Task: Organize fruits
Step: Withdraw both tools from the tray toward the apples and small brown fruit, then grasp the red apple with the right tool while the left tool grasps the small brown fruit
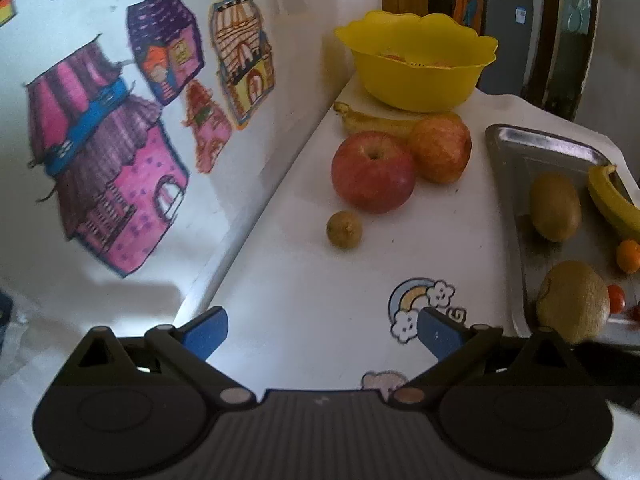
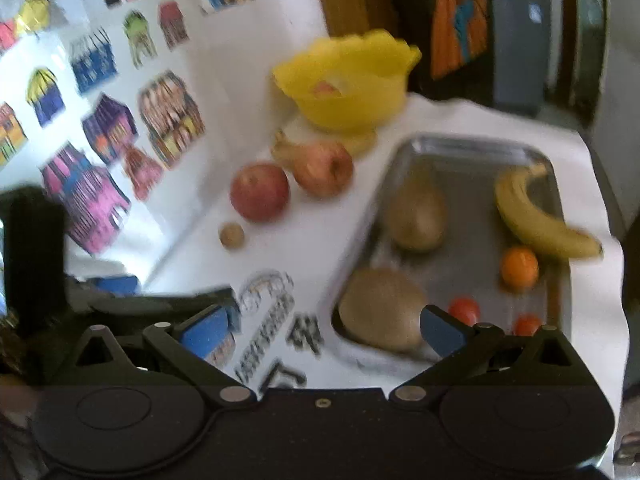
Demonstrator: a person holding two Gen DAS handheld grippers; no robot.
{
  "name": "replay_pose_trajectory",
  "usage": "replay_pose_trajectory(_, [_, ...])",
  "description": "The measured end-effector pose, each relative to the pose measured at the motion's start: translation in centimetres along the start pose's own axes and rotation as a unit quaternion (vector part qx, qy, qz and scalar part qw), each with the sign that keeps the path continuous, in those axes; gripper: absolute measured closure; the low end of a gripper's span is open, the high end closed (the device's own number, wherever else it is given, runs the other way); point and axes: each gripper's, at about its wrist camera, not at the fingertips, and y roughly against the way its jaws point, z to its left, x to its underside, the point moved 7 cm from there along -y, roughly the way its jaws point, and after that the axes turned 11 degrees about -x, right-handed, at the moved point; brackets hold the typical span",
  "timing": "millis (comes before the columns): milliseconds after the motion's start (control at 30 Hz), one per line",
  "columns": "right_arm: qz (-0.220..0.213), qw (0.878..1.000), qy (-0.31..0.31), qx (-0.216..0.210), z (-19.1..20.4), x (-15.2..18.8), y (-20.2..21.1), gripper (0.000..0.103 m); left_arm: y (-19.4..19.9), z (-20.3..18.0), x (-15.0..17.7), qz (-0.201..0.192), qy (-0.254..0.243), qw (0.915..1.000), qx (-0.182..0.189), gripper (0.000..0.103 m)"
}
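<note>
Two red apples [image 1: 373,171] [image 1: 440,148], a small brown fruit [image 1: 344,229] and a banana [image 1: 376,122] lie on the white table before a yellow bowl [image 1: 416,64]. A metal tray [image 1: 516,152] at right holds two kiwis [image 1: 555,206] [image 1: 572,300], a banana [image 1: 612,204], an orange fruit [image 1: 629,255] and small tomatoes [image 1: 616,298]. My left gripper [image 1: 322,334] is open and empty, low over the table. My right gripper [image 2: 322,330] is open and empty at the tray's [image 2: 472,144] near left corner, by a kiwi [image 2: 382,314]. The bowl [image 2: 348,84] holds some fruit.
A wall with colourful house stickers [image 1: 108,184] runs along the table's left edge. Rainbow stickers [image 1: 424,308] mark the tabletop. Dark furniture and a grey box [image 1: 506,40] stand behind the table. The left gripper shows in the right wrist view [image 2: 120,292].
</note>
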Motion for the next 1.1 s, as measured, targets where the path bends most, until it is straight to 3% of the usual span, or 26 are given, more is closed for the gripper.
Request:
replay_pose_trajectory(167, [-0.021, 0.998, 0.053, -0.008, -1.0, -2.8, -1.6, 0.001, -1.2, -1.1, -0.9, -0.01, -0.006, 0.9999, 0.001, 0.001])
replay_pose_trajectory(367, [-0.018, 0.997, 0.069, -0.041, -2.4, -5.8, -4.1, 0.001, -3.1, -2.0, -1.9, -0.021, -0.02, 0.9995, -0.011, 0.001])
replay_pose_trajectory(700, [0.04, 0.99, 0.01, -0.136, -1.9, -8.3, -9.7, 0.001, -5.8, -2.6, -3.0, -0.033, -0.034, 0.9989, 0.001, 0.005])
replay_pose_trajectory(867, [0.059, 0.986, 0.0, -0.157, -1.4, -8.8, -11.8, 0.002, -6.6, -2.7, -3.2, -0.044, -0.043, 0.998, 0.019, 0.008])
replay_pose_trajectory(967, [0.071, 0.985, -0.01, -0.157, -1.4, -9.0, -12.8, 0.008, -7.1, -2.7, -3.3, -0.05, -0.041, 0.9975, 0.029, 0.013])
replay_pose_trajectory(1100, [0.081, 0.982, -0.04, -0.163, -1.7, -9.2, -13.9, 0.01, -7.5, -2.4, -3.6, -0.053, -0.032, 0.9972, 0.042, 0.025])
